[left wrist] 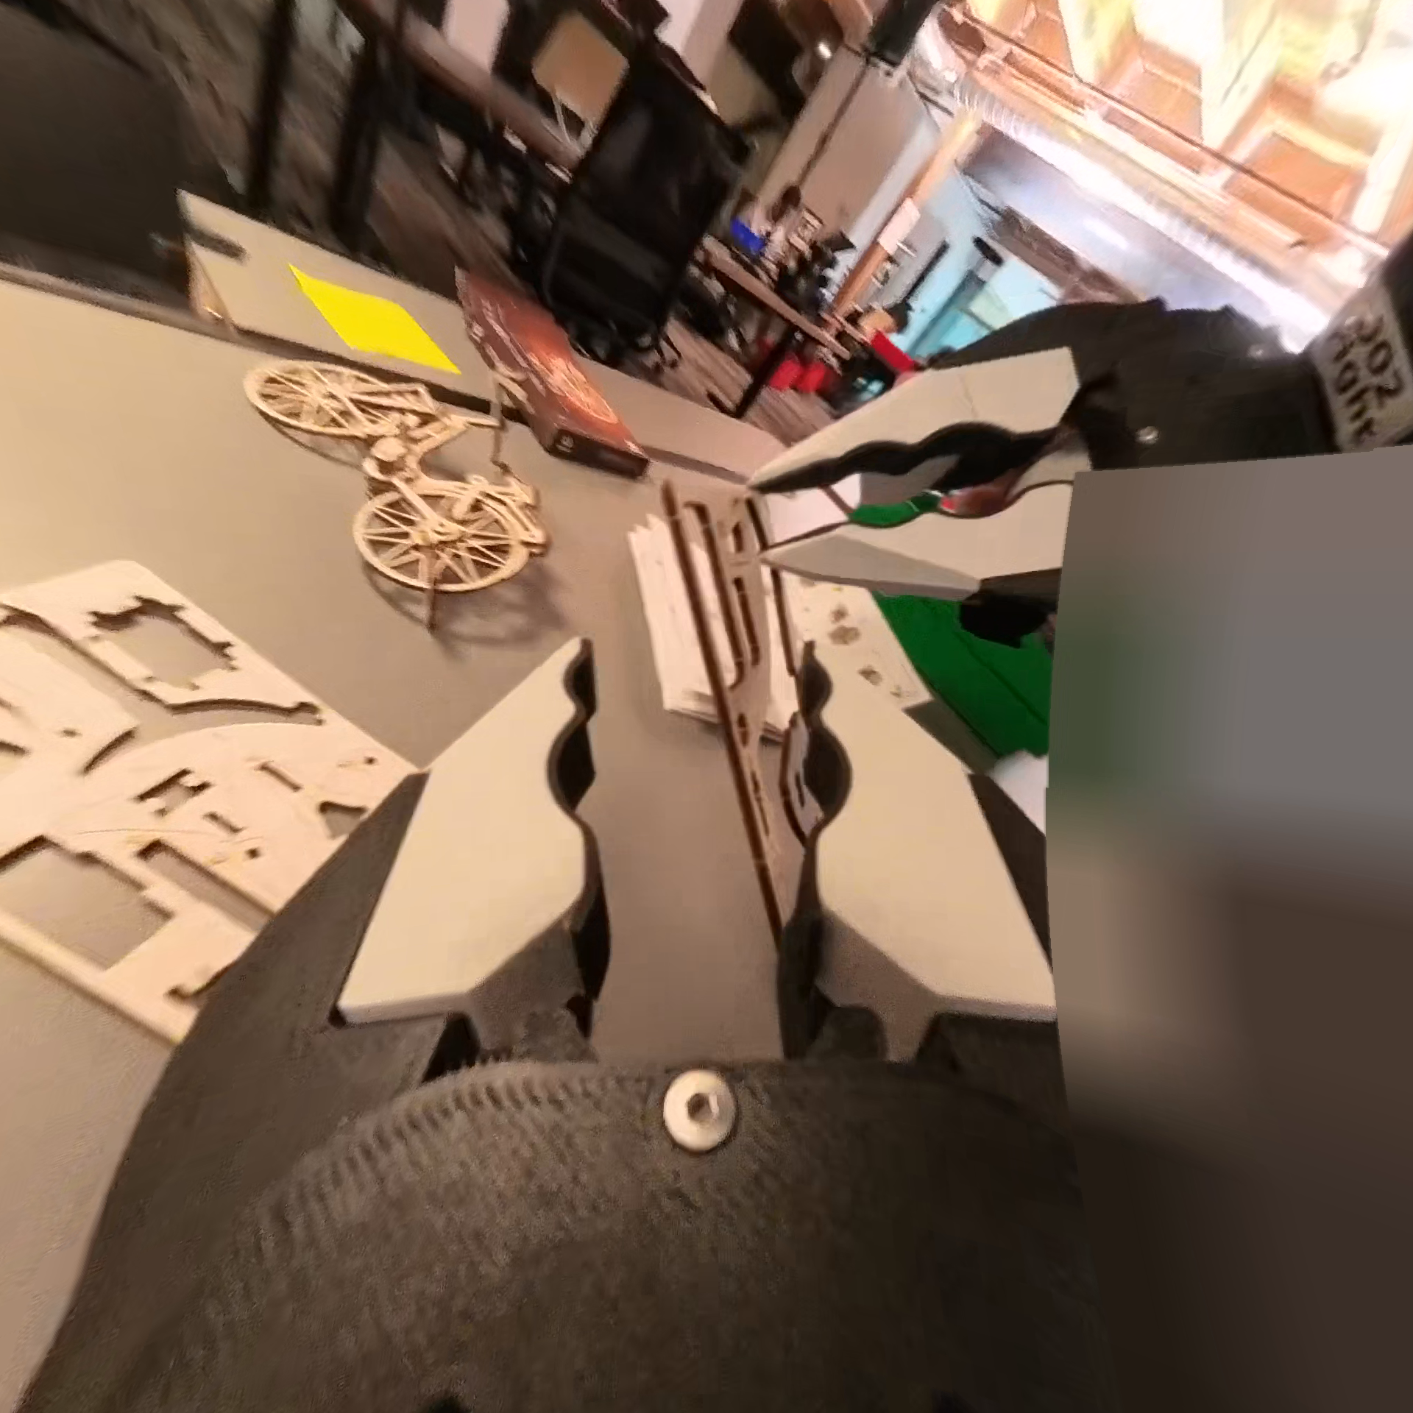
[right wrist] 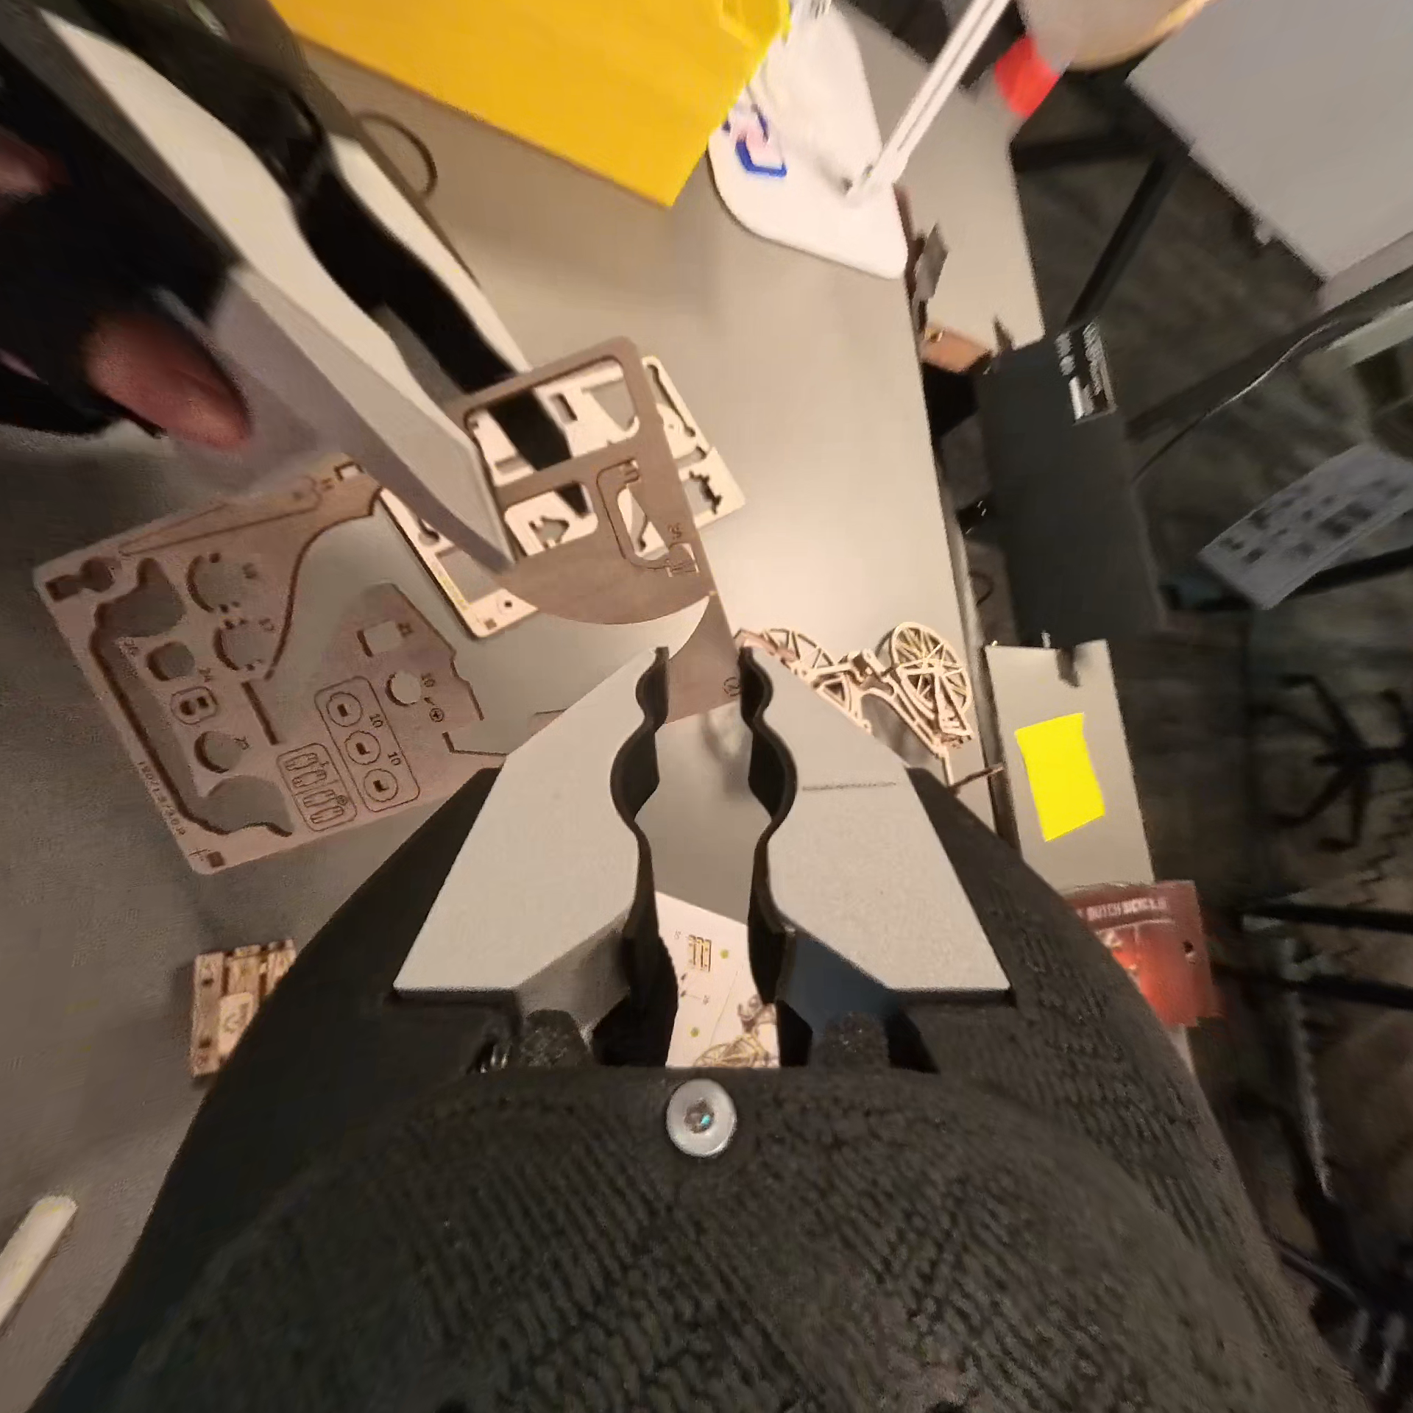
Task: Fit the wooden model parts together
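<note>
A thin dark wooden part sheet (left wrist: 730, 688) with cut-outs is up off the grey table (left wrist: 153, 459). It stands edge-on between my left gripper's (left wrist: 696, 654) widely parted fingers and leans against the right finger. My right gripper (right wrist: 702, 661) is open, with the sheet's (right wrist: 596, 550) lower corner between its tips but not clamped. It also shows in the left wrist view (left wrist: 758, 520), straddling the sheet's far end. A built wooden bicycle model (left wrist: 428, 489) lies farther back on the table.
A light punched-out sheet (left wrist: 153, 764), a larger dark part sheet (right wrist: 252, 688), an instruction booklet (left wrist: 688, 627), a brown box (left wrist: 550, 375), a yellow note (left wrist: 375, 321), a small wooden sub-assembly (right wrist: 237, 1002) and a yellow bag (right wrist: 535, 76) lie around. A gloved hand (right wrist: 153, 382) is at the left. Left tips to right tips: about 5 centimeters.
</note>
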The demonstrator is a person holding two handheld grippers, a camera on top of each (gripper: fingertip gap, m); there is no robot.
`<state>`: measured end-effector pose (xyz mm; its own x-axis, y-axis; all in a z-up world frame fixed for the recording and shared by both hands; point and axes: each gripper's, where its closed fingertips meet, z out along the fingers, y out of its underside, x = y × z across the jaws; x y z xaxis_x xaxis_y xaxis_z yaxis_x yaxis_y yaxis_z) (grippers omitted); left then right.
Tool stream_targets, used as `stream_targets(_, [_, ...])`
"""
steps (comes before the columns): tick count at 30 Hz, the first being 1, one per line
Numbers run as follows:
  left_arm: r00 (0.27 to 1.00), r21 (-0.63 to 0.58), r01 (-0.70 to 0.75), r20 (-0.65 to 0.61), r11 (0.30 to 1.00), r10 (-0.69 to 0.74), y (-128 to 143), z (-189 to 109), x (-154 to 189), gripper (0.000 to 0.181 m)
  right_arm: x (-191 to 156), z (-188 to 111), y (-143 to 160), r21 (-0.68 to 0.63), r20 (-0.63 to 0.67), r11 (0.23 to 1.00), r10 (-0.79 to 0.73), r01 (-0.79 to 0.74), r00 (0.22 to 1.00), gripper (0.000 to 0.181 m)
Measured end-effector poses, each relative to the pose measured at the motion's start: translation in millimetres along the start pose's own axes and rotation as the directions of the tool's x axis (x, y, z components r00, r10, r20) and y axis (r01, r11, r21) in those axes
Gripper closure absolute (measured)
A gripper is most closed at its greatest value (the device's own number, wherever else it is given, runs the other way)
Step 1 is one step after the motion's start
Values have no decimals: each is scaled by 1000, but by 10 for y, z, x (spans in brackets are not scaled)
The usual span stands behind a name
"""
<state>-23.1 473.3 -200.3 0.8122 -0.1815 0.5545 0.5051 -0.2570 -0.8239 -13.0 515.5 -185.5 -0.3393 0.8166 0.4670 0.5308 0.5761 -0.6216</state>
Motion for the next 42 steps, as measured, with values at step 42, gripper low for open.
stream_targets(42, [926,62,-361,-99,931,365,-115,-144,635,180,-279,-495,-630,298,43,930,212,-216,976,166])
